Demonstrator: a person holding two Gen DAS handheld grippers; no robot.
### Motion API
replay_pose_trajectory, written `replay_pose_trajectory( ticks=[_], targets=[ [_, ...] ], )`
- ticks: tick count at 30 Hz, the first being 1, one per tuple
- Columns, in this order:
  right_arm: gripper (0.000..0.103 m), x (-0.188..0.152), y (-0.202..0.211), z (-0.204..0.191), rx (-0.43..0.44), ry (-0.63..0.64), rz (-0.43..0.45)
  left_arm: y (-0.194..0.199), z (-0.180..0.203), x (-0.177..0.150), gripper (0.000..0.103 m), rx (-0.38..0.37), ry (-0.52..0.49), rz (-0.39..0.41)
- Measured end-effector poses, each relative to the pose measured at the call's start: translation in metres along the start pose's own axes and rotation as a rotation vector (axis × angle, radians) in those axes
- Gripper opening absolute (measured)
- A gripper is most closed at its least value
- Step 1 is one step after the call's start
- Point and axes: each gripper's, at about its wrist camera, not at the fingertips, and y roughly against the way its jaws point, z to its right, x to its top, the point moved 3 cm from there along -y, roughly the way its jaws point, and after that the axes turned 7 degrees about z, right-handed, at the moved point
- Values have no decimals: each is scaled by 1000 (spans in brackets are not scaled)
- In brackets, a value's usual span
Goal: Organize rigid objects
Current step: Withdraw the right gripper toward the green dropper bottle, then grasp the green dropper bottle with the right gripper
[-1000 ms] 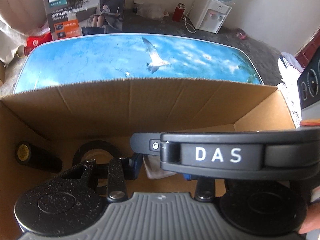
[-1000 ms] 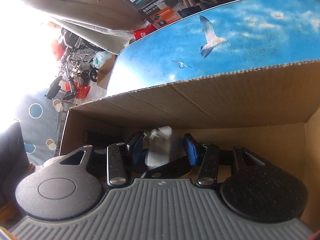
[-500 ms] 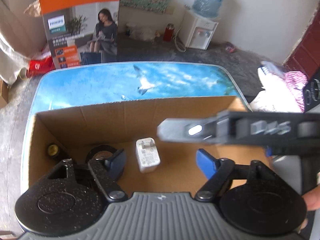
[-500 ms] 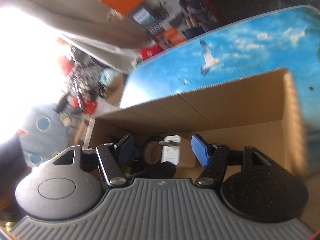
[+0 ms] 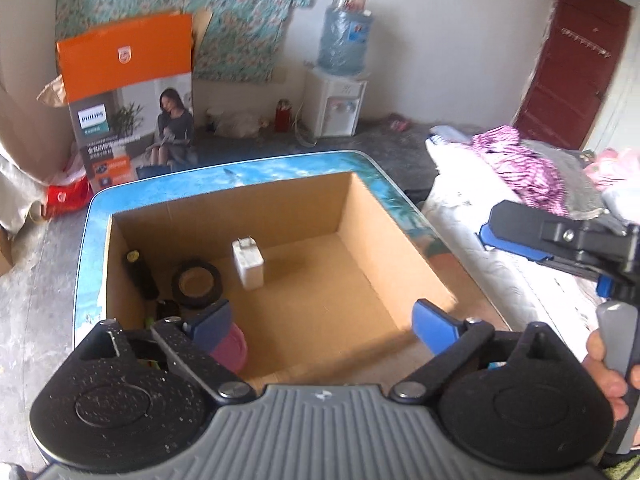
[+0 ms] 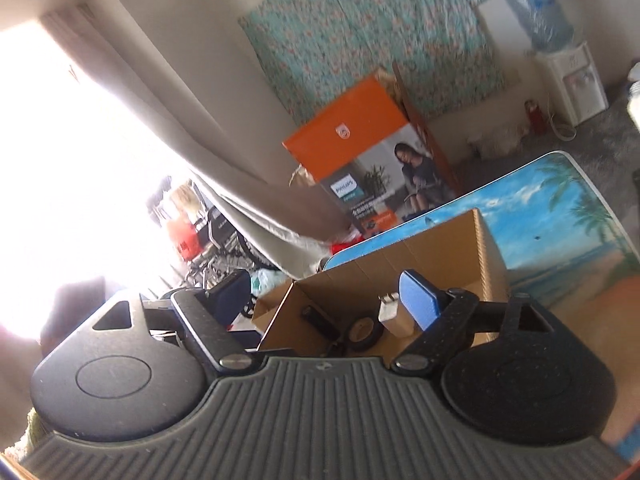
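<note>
An open cardboard box stands on the sky-print table. On its floor are a white plug charger, a black tape roll, a black cylinder and a pink thing partly hidden by my left finger. My left gripper hovers above the box's near edge, its jaws opening with nothing between them. My right gripper is farther back and higher. Its jaws are also opening and hold nothing. Beyond them lie the box, charger and tape roll. Its blue pad shows at the right.
An orange printed carton stands behind the table. A water dispenser is by the far wall. A mattress with piled clothes lies right of the table. A hand grips the right tool. A bright doorway is at left.
Both grippers rose and pulled back out of the box while their jaws widened. The white charger that sat between the pads now stands free on the box floor.
</note>
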Motion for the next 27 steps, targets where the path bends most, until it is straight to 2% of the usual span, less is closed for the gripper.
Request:
replay_pose_trajectory(
  ticks=[8,15,18,21,23,27],
  targets=[
    [83,-60,51,9,-61,29,-23,22,18,-77,98,33,-53,102],
    [82,-101,30,-10,1,61,-129,16,25,-123,97,64,-123,127],
    [75,-110,10,-24,26,89,-170,14,27,-131,96,76,-164,157],
    [63,-117,-10,-39,42,110,-211,8,28,-132,91,92,-208,186],
    [53,-122,-25,-44,45,121,-241,1,28,-133,83,114,-229,189],
    [43,-132,-47,-52,34,165,-286,-13,21,-134,67,120,-214,172]
  ],
)
